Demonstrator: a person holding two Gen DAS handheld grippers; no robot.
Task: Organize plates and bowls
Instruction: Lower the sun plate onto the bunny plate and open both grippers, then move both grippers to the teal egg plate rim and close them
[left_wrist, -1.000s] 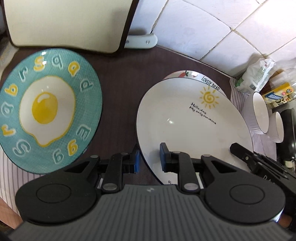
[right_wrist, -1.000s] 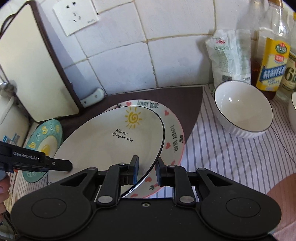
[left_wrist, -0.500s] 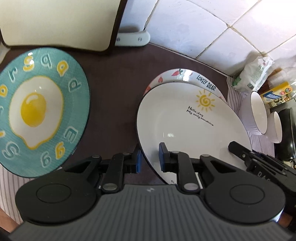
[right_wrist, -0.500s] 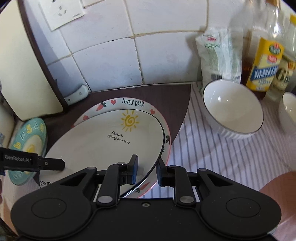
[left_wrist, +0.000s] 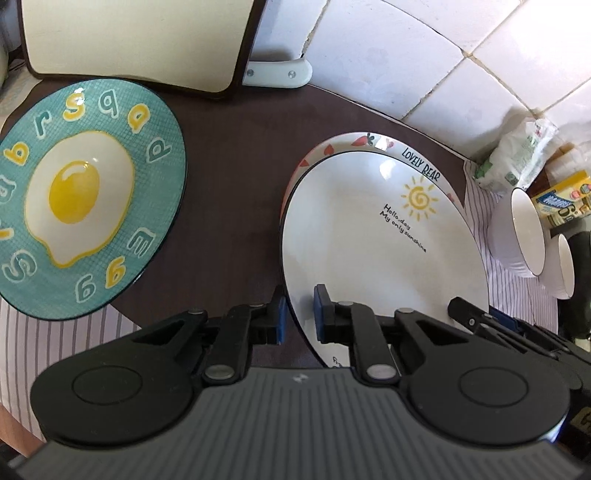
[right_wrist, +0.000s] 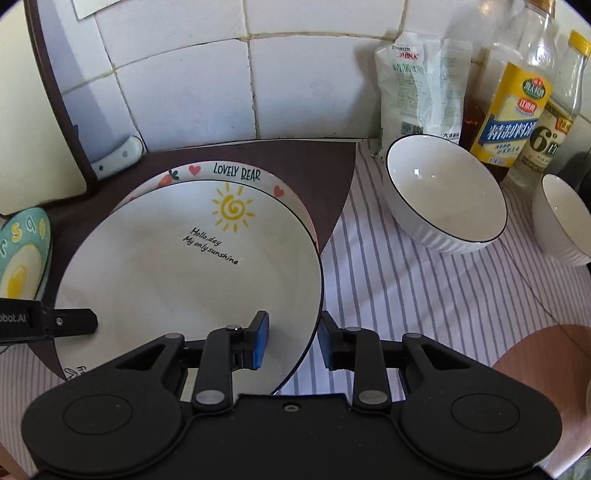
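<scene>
On the dark mat, we held the sunshine plate (left_wrist: 369, 251) stacked on the bear plate (right_wrist: 236, 171). Our left gripper (left_wrist: 298, 319) was clamped on its near rim to steady it; our right gripper (right_wrist: 293, 341) was opening, pads apparently off the opposite rim. The egg plate (left_wrist: 81, 195) lay apart; both bowls (right_wrist: 443, 195) stood empty, probably awaiting nesting.

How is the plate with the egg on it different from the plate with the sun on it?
The egg plate is teal all over, with letters around a fried egg; the sun plate is white, with a small yellow sun and writing. The egg plate lies alone on the dark mat; the sun plate sits on the Lovely Bear plate. Both are round and empty.
</scene>
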